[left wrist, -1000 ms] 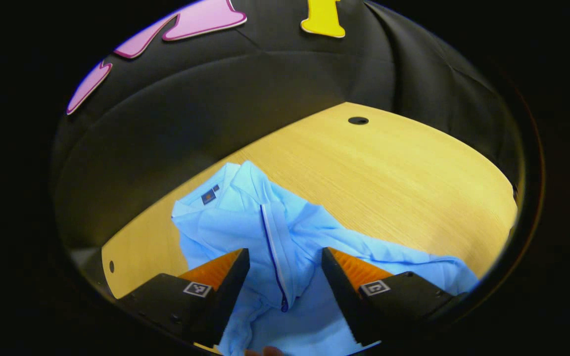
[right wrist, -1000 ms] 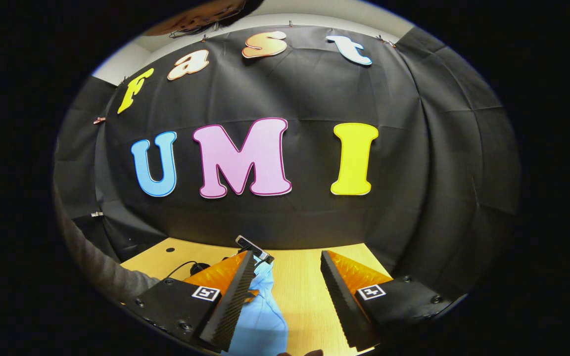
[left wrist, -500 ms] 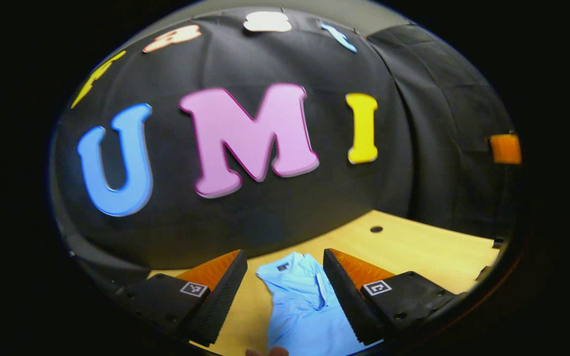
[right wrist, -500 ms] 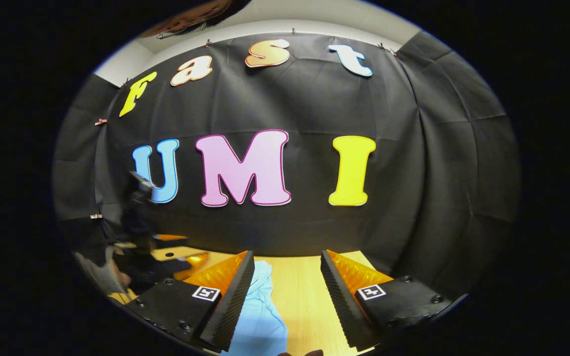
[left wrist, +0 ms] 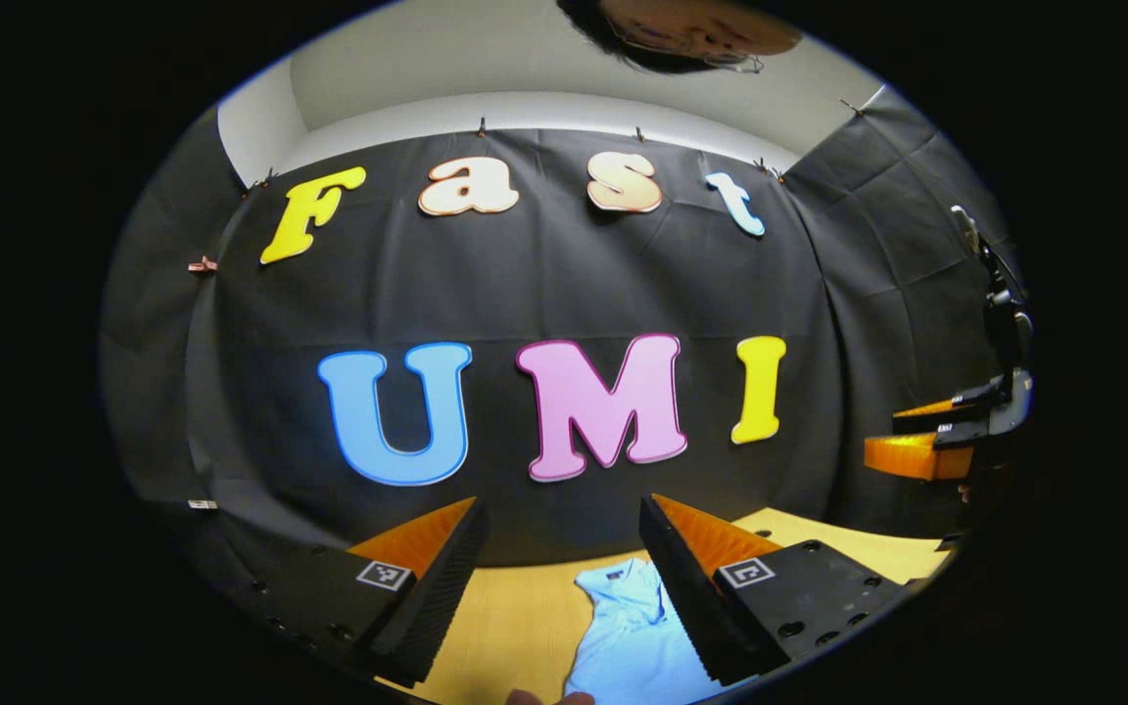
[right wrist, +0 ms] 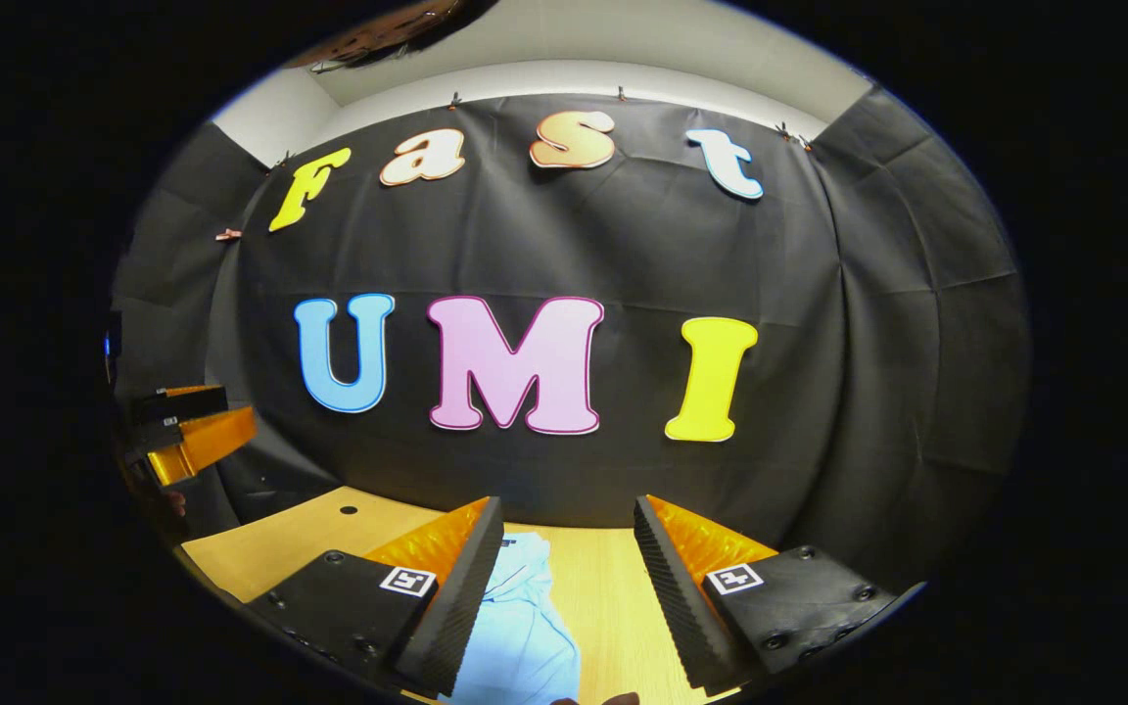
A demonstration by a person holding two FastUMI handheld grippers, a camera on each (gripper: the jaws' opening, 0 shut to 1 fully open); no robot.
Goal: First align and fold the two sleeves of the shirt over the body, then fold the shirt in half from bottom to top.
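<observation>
While the light-blue shirt (left wrist: 634, 634) lay flat on the wooden table (left wrist: 515, 612), its collar end pointed toward the booth's black cloth wall (left wrist: 544, 284), and a small dark label sat inside the neck; its writing was too small to read. In the left gripper view the shirt appeared low in the frame, between the fingers of the left gripper (left wrist: 559, 573), partly hidden behind the right-hand finger. Those fingers stood wide apart, with nothing between them, raised above the table and clear of the fabric. Each finger mount carried a small square black-and-white marker. In the right gripper view the shirt (right wrist: 523, 627) lay just beside the left-hand finger of the right gripper (right wrist: 564, 573), whose fingers were likewise spread apart and empty, held off the cloth. A round hole (right wrist: 349, 510) was visible in the table (right wrist: 603, 612) toward the left. Each gripper could also be seen from the other's camera, at the frame edge, well apart from the shirt: the right gripper (left wrist: 926, 431) and the left gripper (right wrist: 187, 426).
</observation>
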